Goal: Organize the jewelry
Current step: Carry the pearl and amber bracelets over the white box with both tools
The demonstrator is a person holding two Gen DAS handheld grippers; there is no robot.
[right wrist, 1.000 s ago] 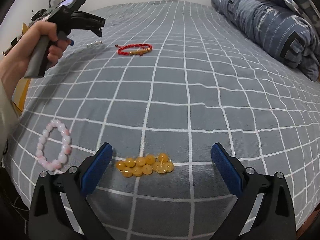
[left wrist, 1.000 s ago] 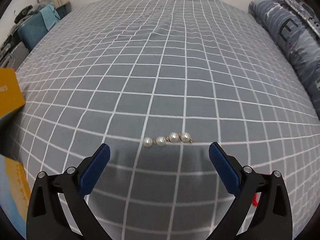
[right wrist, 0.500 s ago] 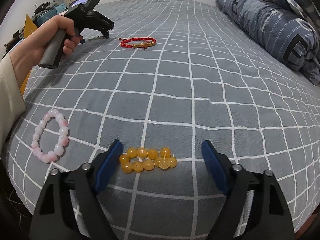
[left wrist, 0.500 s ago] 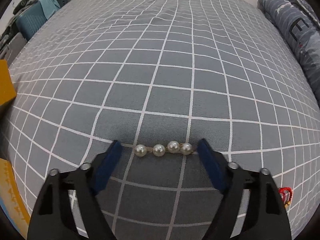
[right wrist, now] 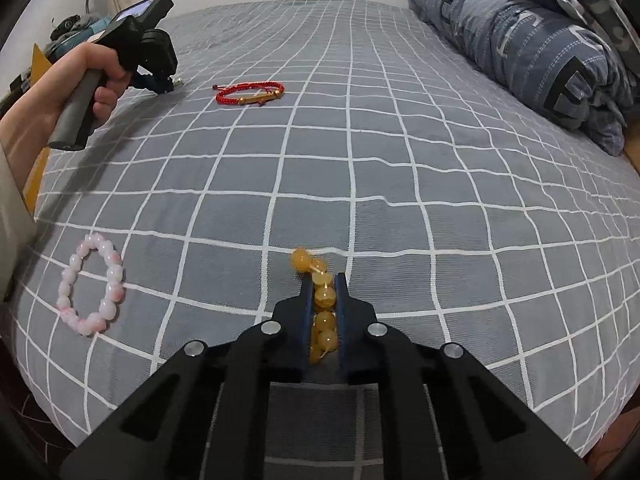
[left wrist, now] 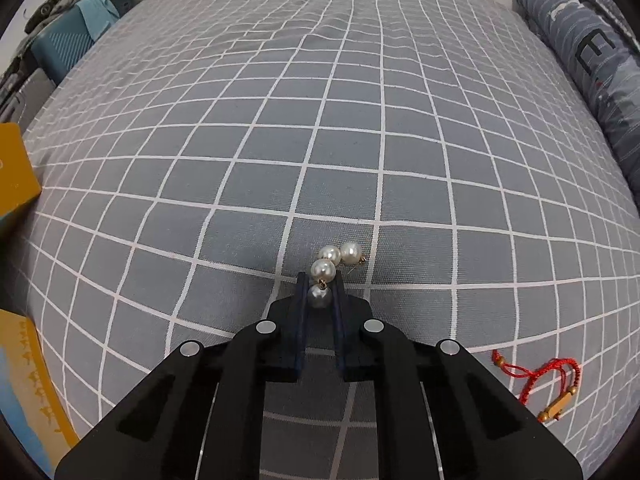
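A short string of white pearls (left wrist: 329, 264) lies on the grey checked bedspread (left wrist: 320, 140). My left gripper (left wrist: 320, 286) has just closed on its near pearl, and the other pearls bunch up beyond the fingertips. My right gripper (right wrist: 323, 284) has just closed on the amber bead bracelet (right wrist: 322, 300), squeezed into a line between its blue pads, with one bead (right wrist: 300, 260) sticking out ahead. In the right wrist view the left gripper (right wrist: 162, 84), held by a hand (right wrist: 96, 80), sits at the far left of the bed.
A red cord bracelet (right wrist: 250, 93) lies mid-bed, also seen low right from the left wrist as the red cord bracelet (left wrist: 548, 384). A pink bead bracelet (right wrist: 92, 284) rests near the left bed edge. A folded blue duvet (right wrist: 532, 48) lines the right. Orange boxes (left wrist: 16, 184) stand left.
Both grippers have gone from wide open to shut. The left now grips one pearl and has pushed the string crooked; the right has squeezed the amber bracelet into a narrow line.
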